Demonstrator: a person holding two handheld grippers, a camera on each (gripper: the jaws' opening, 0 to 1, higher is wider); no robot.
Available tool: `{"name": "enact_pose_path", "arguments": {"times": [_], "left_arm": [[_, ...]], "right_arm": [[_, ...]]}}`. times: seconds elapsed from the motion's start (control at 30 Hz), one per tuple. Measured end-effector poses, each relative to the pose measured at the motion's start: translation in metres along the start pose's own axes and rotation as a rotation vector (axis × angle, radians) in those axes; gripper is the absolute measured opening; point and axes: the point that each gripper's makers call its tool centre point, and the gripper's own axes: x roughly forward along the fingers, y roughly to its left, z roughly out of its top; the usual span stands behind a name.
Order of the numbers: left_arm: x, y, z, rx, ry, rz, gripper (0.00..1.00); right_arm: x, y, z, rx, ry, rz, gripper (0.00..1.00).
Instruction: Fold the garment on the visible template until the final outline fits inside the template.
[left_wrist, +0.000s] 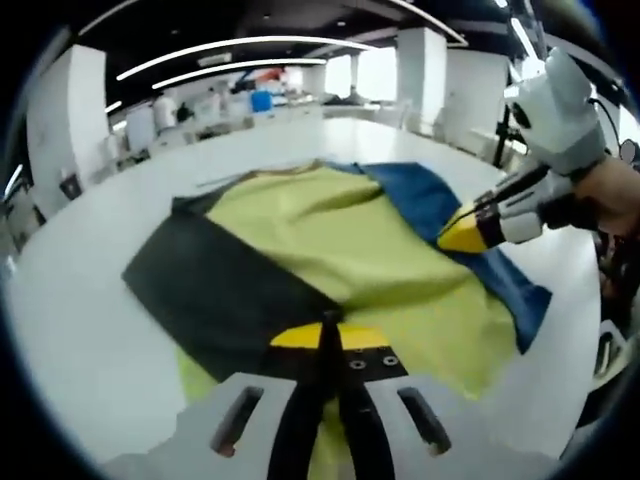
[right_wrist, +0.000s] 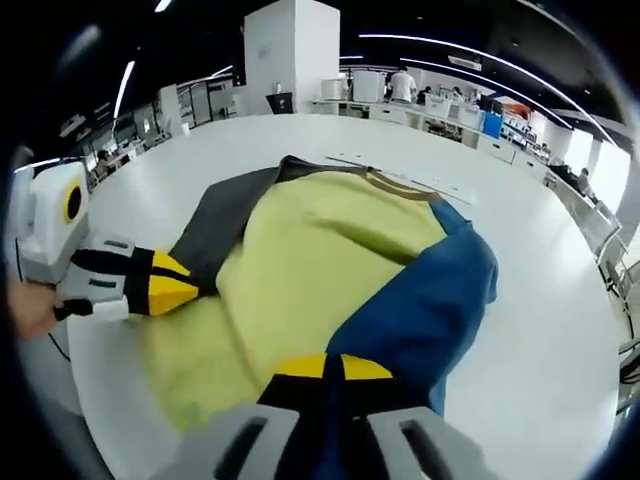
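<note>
A yellow-green garment (left_wrist: 340, 240) (right_wrist: 320, 250) lies crumpled on the white table (left_wrist: 80, 330) (right_wrist: 540, 330). It has a dark grey sleeve (left_wrist: 210, 280) (right_wrist: 215, 235) and a blue sleeve (left_wrist: 430, 200) (right_wrist: 420, 310), and its collar (right_wrist: 400, 185) points away. My left gripper (left_wrist: 330, 335) (right_wrist: 195, 283) is shut on the garment's edge beside the grey sleeve. My right gripper (right_wrist: 333, 365) (left_wrist: 450, 238) is shut on the cloth where blue meets yellow. Thin line marks (right_wrist: 400, 172) on the table run just beyond the collar.
Bare white tabletop surrounds the garment on all sides. A white pillar (right_wrist: 293, 50), desks and people (right_wrist: 403, 85) stand far behind the table. A hand (left_wrist: 610, 195) holds the right gripper at the right edge of the left gripper view.
</note>
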Motion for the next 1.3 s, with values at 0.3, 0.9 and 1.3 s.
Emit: {"name": "enact_pose_path", "arguments": {"times": [0.3, 0.9, 1.3], "left_arm": [[-0.009, 0.007, 0.008, -0.018, -0.024, 0.015, 0.0], [-0.051, 0.072, 0.039, -0.069, -0.091, 0.15, 0.0], [-0.077, 0.142, 0.018, -0.066, -0.05, 0.342, 0.0]], "right_arm": [[-0.003, -0.001, 0.001, 0.018, -0.012, 0.015, 0.0], [-0.04, -0.034, 0.018, 0.049, -0.073, -0.033, 0.0], [-0.057, -0.097, 0.02, 0.048, -0.079, -0.178, 0.0]]}}
